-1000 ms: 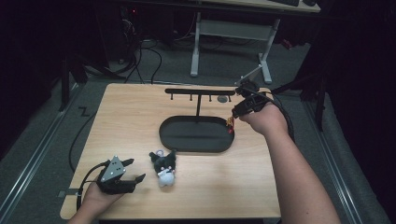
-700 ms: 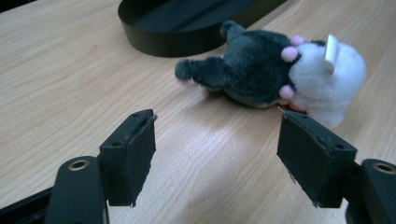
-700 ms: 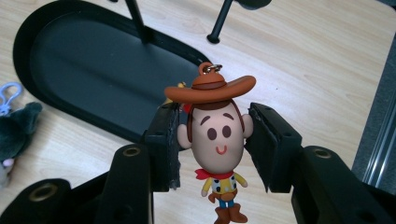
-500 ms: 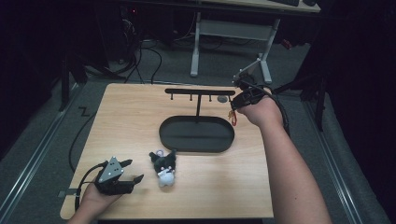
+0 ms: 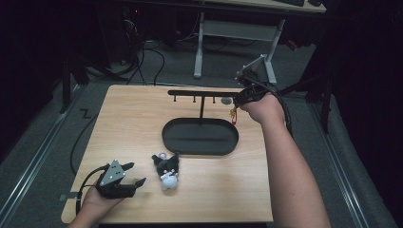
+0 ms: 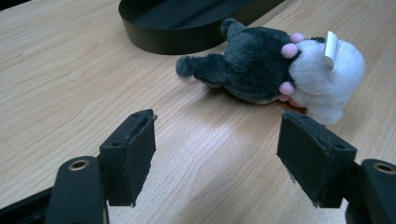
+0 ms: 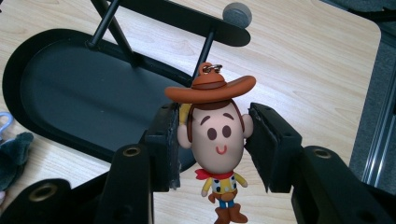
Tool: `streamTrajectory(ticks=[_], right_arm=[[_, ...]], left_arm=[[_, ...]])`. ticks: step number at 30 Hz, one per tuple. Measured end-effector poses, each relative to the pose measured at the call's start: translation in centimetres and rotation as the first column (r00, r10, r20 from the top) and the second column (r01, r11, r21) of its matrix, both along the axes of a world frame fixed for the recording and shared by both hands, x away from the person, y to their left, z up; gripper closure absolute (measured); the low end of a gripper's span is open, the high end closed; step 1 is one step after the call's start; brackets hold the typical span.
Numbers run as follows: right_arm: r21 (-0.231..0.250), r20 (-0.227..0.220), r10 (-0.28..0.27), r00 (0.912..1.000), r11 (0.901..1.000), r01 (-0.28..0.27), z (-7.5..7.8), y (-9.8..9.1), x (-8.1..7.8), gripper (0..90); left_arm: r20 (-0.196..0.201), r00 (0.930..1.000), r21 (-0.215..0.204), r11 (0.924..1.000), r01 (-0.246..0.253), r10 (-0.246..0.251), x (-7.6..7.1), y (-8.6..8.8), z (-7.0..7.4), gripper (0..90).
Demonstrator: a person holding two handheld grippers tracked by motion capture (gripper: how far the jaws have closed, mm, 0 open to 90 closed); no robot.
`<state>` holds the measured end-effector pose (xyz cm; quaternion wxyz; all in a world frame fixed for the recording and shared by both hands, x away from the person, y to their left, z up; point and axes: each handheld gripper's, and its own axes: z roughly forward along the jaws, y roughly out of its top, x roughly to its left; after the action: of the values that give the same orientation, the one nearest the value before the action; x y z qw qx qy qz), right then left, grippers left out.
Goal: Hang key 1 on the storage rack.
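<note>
Clamping a cowboy figure [image 7: 216, 154] by its head, the right gripper [image 7: 212, 140] hides its ears; left gripper [image 6: 219, 158] gapes empty.

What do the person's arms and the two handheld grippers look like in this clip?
Both forearms are bare, no sleeves visible. The left gripper is black with a grey three-cornered plate on top and a black cable trailing behind; its jaws carry flat rectangular black pads. The right gripper is black too, with round screw holes in its jaw arms.
</note>
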<state>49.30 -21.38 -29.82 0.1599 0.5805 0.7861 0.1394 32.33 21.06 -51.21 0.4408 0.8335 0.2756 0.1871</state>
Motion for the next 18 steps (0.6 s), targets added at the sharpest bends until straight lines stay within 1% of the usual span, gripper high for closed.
streamTrajectory(ticks=[2,6,7,11,13,15,18], right_arm=[[0.002,0.000,-0.004,1.0000,1.0000,0.004,0.08,0.09,0.14,55.1],[0.005,0.004,0.006,1.0000,1.0000,-0.006,0.18,0.48,0.26,55.1],[-0.002,0.002,0.012,0.9999,0.9999,-0.012,0.22,0.62,0.27,55.1],[-0.005,0.006,0.014,0.9999,0.9999,-0.014,0.23,0.97,0.39,55.1],[-0.004,0.013,0.013,0.9998,0.9999,-0.013,0.20,0.99,0.51,55.1],[-0.013,0.011,0.007,0.9999,0.9999,-0.007,0.21,0.94,0.64,55.1],[-0.018,0.009,-0.005,0.9999,0.9998,0.005,-0.14,0.54,0.85,55.1]], left_arm=[[0.000,1.0000,0.000,1.0000,-0.002,0.002,-0.03,0.06,-0.01,28.0],[-0.002,1.0000,-0.003,1.0000,-0.006,0.006,-0.16,0.22,0.00,28.0],[-0.002,1.0000,-0.003,1.0000,-0.007,0.007,-0.19,0.26,-0.01,28.0],[-0.001,0.9999,-0.003,0.9999,-0.013,0.013,-0.38,0.49,-0.02,28.0],[-0.002,0.9999,-0.004,0.9999,-0.016,0.016,-0.48,0.66,0.01,28.0],[-0.002,0.9998,-0.004,0.9998,-0.022,0.022,-0.54,0.78,-0.03,28.0],[-0.005,0.9996,-0.005,0.9996,-0.028,0.028,-0.60,0.99,-0.01,28.0]])
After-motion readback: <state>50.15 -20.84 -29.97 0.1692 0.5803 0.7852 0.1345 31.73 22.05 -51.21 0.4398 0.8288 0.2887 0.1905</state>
